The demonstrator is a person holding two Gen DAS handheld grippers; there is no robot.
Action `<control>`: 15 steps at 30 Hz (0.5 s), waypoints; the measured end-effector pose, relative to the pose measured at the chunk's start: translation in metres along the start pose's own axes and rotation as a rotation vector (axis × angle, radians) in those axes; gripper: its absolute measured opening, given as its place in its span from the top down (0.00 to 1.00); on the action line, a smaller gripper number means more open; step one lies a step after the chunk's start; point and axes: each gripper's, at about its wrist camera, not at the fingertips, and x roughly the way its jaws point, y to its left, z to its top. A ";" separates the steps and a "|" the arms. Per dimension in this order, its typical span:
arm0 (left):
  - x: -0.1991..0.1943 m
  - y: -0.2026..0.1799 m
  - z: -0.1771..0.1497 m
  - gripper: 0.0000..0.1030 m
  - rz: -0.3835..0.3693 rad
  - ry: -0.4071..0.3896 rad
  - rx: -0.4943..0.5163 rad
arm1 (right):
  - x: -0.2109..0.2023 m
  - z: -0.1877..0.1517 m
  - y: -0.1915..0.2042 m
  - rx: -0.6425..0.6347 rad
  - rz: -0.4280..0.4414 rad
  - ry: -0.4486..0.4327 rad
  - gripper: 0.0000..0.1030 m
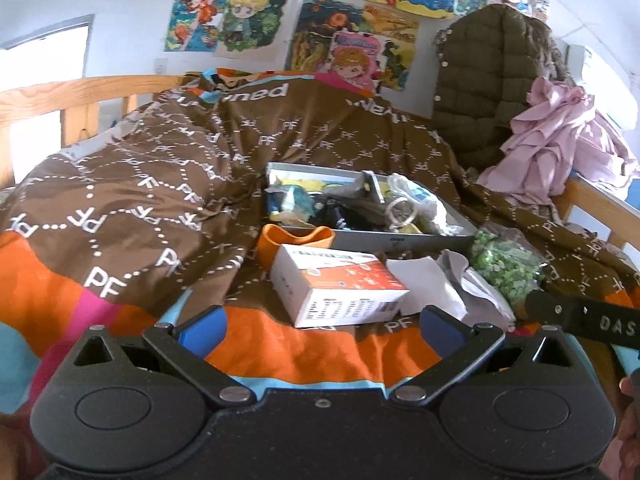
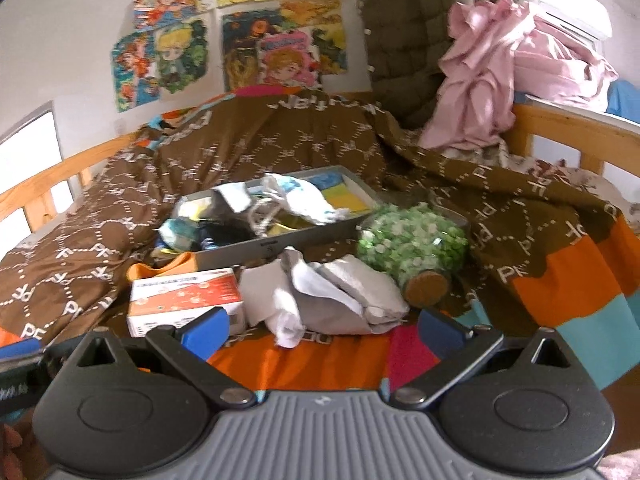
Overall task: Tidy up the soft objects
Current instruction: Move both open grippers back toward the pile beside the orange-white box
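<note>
2 grippers, the left gripper and right gripper, hover wide open and empty before the crumpled white-and-grey soft cloth bundle lying on the orange-brown patterned quilt, likely light and floppy, best pinched at a thick fold.

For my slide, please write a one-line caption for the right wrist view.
Open right tongs face crumpled white cloth before a grey tray.
</note>
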 end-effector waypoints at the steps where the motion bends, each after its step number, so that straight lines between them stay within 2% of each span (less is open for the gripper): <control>1: 0.001 -0.001 -0.001 0.01 -0.014 -0.002 0.006 | 0.002 0.001 -0.002 0.009 -0.013 0.004 0.00; 8: 0.012 -0.015 -0.005 0.01 -0.079 -0.025 0.048 | 0.007 0.011 -0.014 0.035 -0.036 -0.013 0.00; 15: 0.030 -0.020 -0.003 0.01 -0.122 -0.011 0.022 | 0.014 0.021 -0.021 0.031 -0.033 -0.022 0.00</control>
